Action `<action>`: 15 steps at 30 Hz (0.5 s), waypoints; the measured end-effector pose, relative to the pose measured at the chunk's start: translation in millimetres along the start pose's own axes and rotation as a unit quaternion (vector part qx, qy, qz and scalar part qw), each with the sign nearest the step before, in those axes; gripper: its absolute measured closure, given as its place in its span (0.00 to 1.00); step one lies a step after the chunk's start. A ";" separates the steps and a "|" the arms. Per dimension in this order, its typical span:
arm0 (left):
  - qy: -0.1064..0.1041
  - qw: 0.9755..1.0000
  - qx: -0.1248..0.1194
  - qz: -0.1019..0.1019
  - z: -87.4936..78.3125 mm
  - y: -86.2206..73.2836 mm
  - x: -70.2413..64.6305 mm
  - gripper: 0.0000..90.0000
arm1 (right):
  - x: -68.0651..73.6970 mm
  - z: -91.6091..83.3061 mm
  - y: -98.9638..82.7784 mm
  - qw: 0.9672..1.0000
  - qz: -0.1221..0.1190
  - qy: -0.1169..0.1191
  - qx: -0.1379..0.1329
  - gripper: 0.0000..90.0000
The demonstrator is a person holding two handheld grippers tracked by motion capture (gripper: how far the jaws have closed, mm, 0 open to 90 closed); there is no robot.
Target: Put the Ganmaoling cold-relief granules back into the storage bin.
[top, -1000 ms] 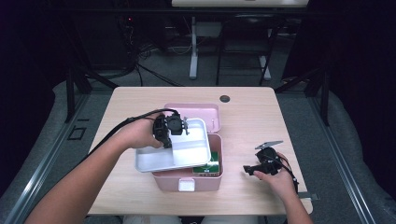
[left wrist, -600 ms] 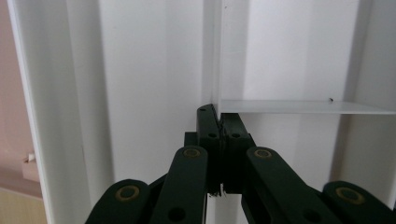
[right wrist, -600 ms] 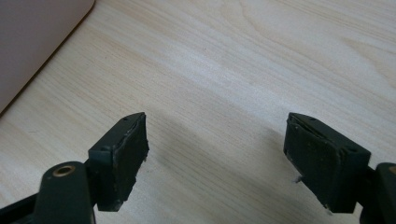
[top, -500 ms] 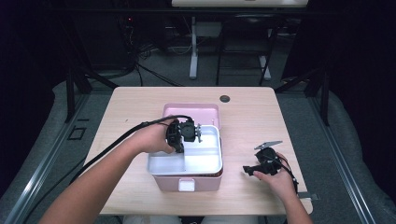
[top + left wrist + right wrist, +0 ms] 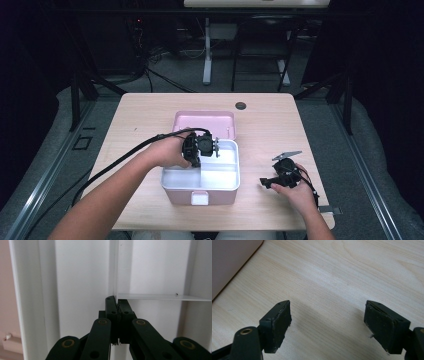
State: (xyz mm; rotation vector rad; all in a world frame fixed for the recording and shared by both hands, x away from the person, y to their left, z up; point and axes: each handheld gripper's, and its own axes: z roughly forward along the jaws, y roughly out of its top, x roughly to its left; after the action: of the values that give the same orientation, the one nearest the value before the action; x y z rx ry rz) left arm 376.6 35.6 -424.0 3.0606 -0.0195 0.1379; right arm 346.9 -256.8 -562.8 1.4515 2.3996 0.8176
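A white divided tray (image 5: 220, 176) sits level inside the pink box (image 5: 182, 196) at the middle of the table. My left gripper (image 5: 202, 150) reaches over the tray's far left part and is shut on the tray's thin upright divider (image 5: 113, 277). In the left gripper view the two black jaws (image 5: 117, 300) pinch that wall where a cross divider (image 5: 162, 297) meets it. My right gripper (image 5: 270, 182) rests on the table to the right of the box, its jaws open. Between its fingertips (image 5: 328, 317) lies bare wood (image 5: 337, 270).
The pink lid (image 5: 204, 122) lies flat just behind the box. A small dark round disc (image 5: 241, 105) sits near the table's far edge. Both forearms come in from the near side, and a black cable (image 5: 115, 162) trails left from my left gripper.
The white tray was held tilted above the box; my left gripper has carried it right and down, and it now lies level in the box. My right gripper has not moved.
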 end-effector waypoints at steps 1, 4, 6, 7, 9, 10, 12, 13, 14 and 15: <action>-0.001 1.000 0.000 -0.001 1.1 0.2 0.1 0.99 | 0.0 -0.1 0.0 1.000 0.000 0.000 0.000 0.24; 0.002 1.000 0.005 -0.002 4.2 1.2 -0.2 0.98 | 0.1 0.0 0.0 1.000 0.000 0.000 0.000 0.24; 0.004 1.000 0.009 -0.001 7.1 1.2 -0.9 0.98 | 0.1 -0.1 0.0 1.000 0.000 0.000 0.000 0.24; 0.005 1.000 0.008 0.000 8.0 0.8 -0.7 0.98 | 0.0 -0.1 0.0 1.000 0.000 0.000 0.000 0.24; 0.002 1.000 0.002 -0.005 9.5 -0.7 -0.5 0.98 | -0.1 -0.2 0.0 1.000 0.000 0.000 0.000 0.24; 0.000 1.000 -0.005 -0.008 10.7 -2.3 -0.2 0.98 | -0.1 -0.2 0.0 1.000 0.000 0.000 -0.001 0.24; 0.000 1.000 -0.009 -0.012 11.8 -3.9 -0.3 0.97 | 0.1 -0.1 0.0 1.000 0.000 -0.001 0.000 0.24; 0.001 1.000 -0.007 -0.012 11.9 -4.3 -0.5 0.97 | 0.1 0.0 0.1 1.000 0.000 0.000 0.000 0.24; 0.002 1.000 -0.005 -0.012 12.4 -4.6 -0.7 0.97 | 0.3 0.1 0.1 1.000 0.000 0.000 0.000 0.24; 0.005 1.000 0.000 -0.012 13.1 -4.7 -1.1 0.96 | 0.3 0.2 0.2 1.000 -0.001 0.000 0.000 0.24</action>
State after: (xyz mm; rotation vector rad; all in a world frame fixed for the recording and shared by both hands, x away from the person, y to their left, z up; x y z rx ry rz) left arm 376.8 39.3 -437.5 3.0589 0.0165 0.1505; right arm 346.9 -256.4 -562.8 1.4485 2.4000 0.8184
